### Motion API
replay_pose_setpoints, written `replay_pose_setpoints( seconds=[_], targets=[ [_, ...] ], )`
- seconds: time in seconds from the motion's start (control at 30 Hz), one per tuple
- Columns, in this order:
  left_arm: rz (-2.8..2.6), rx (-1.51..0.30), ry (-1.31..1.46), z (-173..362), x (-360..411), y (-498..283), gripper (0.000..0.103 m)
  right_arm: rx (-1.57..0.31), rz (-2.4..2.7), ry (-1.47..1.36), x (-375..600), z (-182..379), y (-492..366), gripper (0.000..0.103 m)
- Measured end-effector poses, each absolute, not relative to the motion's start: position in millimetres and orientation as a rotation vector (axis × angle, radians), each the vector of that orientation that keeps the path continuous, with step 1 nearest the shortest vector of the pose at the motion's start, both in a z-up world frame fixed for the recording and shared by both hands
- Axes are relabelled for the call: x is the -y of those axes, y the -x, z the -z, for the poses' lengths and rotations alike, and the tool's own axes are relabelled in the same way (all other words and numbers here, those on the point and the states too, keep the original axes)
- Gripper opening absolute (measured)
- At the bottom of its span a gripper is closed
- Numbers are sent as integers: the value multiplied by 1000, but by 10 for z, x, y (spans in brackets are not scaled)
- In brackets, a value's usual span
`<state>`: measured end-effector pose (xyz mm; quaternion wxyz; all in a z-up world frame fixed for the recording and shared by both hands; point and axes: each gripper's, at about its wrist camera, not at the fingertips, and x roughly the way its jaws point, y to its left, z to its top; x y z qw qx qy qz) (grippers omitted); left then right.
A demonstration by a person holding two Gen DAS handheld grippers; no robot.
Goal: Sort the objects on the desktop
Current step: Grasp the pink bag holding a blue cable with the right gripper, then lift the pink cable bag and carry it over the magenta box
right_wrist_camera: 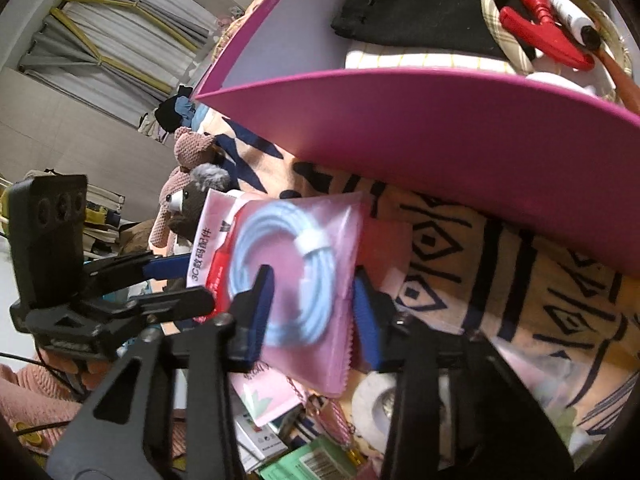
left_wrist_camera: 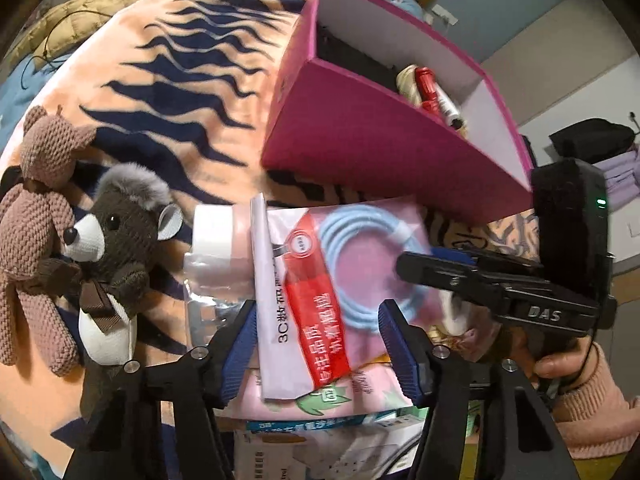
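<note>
A pink plastic packet with a coiled light-blue cable (left_wrist_camera: 352,264) (right_wrist_camera: 288,280) is lifted above the pile of small items. My right gripper (right_wrist_camera: 312,312) has its blue pads on both sides of the packet and is shut on it; it shows in the left wrist view (left_wrist_camera: 432,268) coming in from the right. My left gripper (left_wrist_camera: 316,344) is open, its jaws spread around the packet's near end without closing. The magenta box (left_wrist_camera: 360,136) (right_wrist_camera: 440,136) stands beyond and holds a black pouch (right_wrist_camera: 412,20), a red clip (right_wrist_camera: 540,20) and a marker.
Two knitted bears, light brown (left_wrist_camera: 36,216) and dark grey (left_wrist_camera: 120,256), lie at left on the tiger-striped blanket (left_wrist_camera: 180,80). Below the packet are a clear bottle with a white cap (left_wrist_camera: 212,236), cartons and a roll of tape (right_wrist_camera: 380,404).
</note>
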<state>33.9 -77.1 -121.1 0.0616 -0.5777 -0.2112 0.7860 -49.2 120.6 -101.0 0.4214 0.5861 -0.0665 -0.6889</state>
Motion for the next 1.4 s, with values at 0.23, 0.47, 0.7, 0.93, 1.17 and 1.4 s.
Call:
replay_pose_setpoints(
  seconds=[0.23,0.47,0.7,0.93,1.17,1.4],
  targets=[
    [-2345,648,1760,1230,787,-288,46,161,1748,-1476,-1272,1010,513,33],
    [-2309,651,1732,1230,703,-238,28,141,1776,-1433,-1338,871,481,33],
    [-2299,690,1669,1144,679,-220,24,150,1804,-1384,-1438,667,443,33],
    [-2296,719,1612,1016,674,-181,24,172,1822,-1329,-1547,458,404,28],
    [-2312,697,1552,837,601,-114,24,171,1840,-1277,-1613,265,382,28],
    [-2332,683,1490,649,578,-62,24,174,1859,-1224,-1701,62,370,29]
  ],
)
